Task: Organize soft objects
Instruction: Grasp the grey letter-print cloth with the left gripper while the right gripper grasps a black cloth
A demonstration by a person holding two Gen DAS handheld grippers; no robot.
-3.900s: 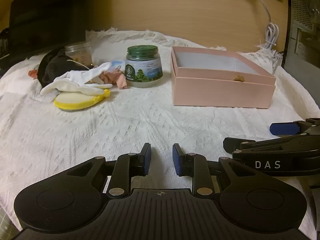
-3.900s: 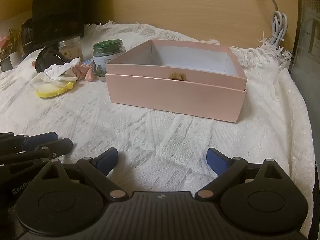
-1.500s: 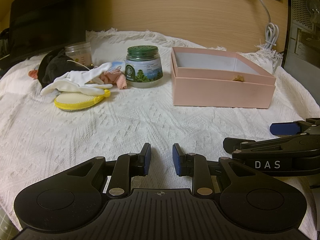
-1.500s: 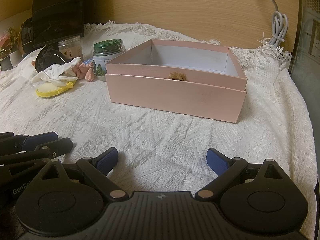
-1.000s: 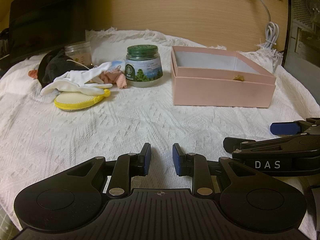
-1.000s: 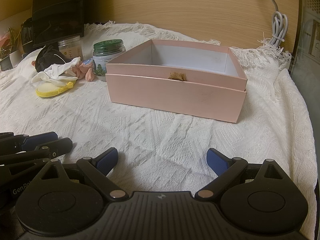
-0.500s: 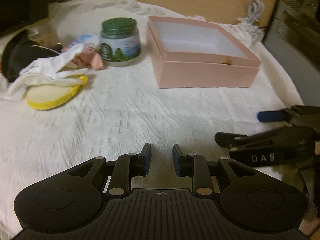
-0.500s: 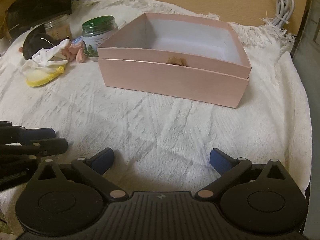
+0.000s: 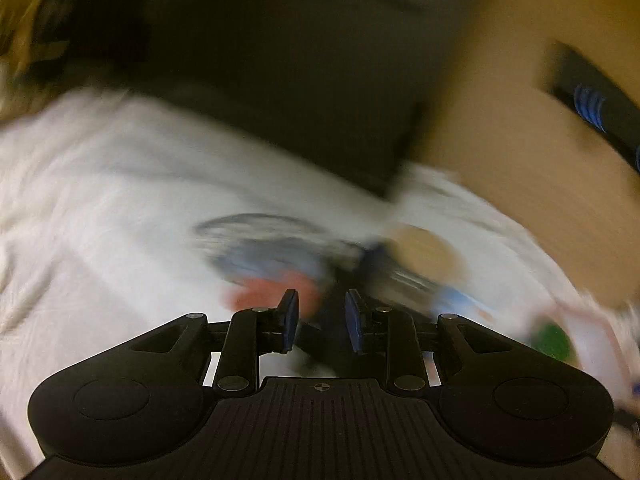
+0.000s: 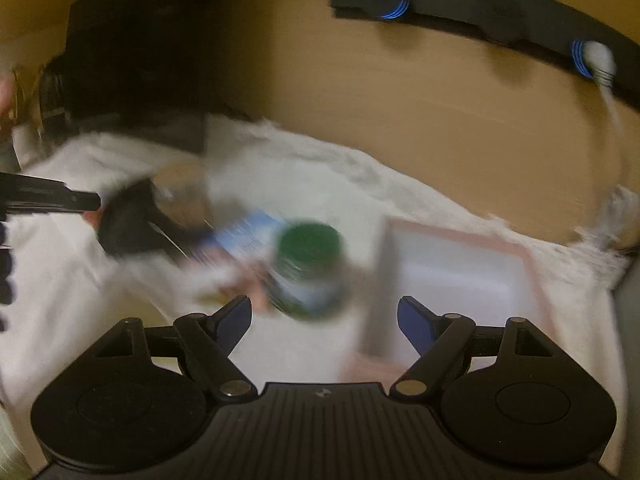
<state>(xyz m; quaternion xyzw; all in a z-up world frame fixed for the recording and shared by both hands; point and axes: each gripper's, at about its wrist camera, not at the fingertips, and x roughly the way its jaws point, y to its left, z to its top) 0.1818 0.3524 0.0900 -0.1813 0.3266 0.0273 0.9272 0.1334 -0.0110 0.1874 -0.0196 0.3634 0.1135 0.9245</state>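
left claw (image 9: 321,322): narrow gap, empty (blurred) | right claw (image 10: 324,318): wide, empty

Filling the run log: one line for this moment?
left tool: narrow gap, empty | right tool: open, empty | jar ahead | box empty | both views blurred

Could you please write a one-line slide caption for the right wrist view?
Motion-blurred: open right gripper above white cloth, facing green-lidded jar and pink box.
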